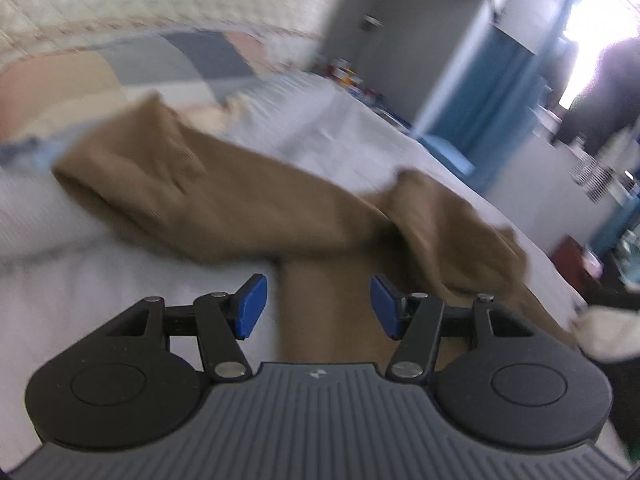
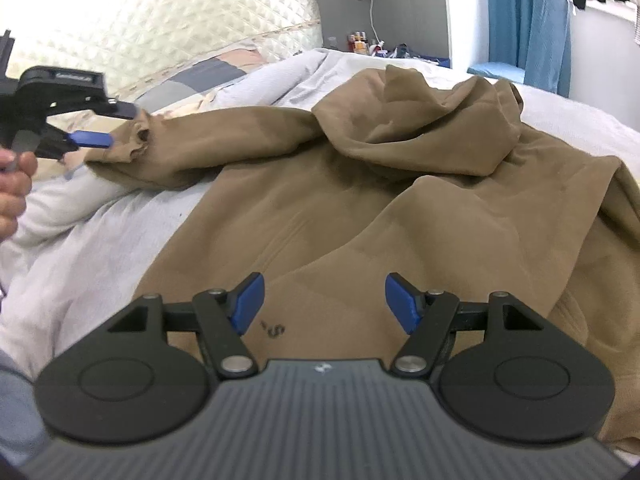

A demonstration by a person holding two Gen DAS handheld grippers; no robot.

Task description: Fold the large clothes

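One tan hoodie (image 2: 360, 200) spread across the bed (image 2: 100, 240), sleeve toward the headboard edge. Two hand-held grippers, left (image 1: 319, 306) and right (image 2: 325, 304), both spread, pinching nothing.

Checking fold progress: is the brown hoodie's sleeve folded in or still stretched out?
Stretched out. The sleeve extends sideways off the brown hoodie across the bed, cuff beside the open left gripper.

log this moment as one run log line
garment: brown hoodie spread on bed | left tool: open, beside sleeve cuff | right tool: open, above hoodie body | fold: not yet done
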